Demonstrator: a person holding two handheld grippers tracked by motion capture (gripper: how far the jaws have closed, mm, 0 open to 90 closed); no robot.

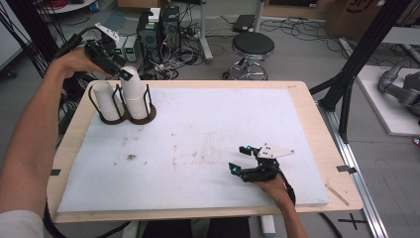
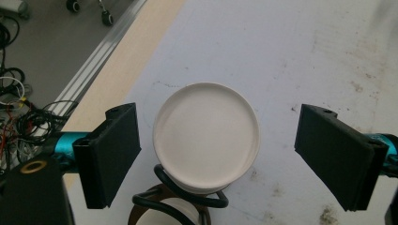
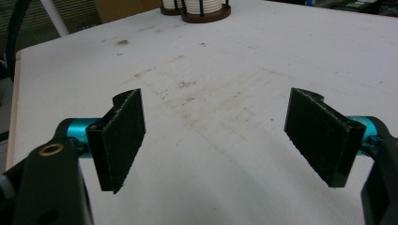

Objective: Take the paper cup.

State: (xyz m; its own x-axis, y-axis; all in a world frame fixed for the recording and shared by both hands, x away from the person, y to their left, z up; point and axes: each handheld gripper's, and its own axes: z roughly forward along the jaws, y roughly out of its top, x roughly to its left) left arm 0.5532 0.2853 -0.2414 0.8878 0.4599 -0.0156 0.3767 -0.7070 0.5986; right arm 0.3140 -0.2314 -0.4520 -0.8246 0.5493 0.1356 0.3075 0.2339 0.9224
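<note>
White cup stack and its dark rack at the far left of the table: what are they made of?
White cup stack: likely paper, matte, with a thin rolled rim on the upturned base; plastic is possible. Dark round-based rack: brown disc base, probably wood, with thin glossy black bent-wire loops, likely coated metal.

Left gripper [image 1: 120, 69] raised at far left on an outstretched forearm, pointing down, jaws spread wide. Right gripper [image 1: 242, 157] low at near right, lying level, jaws parted, nothing between.
</note>
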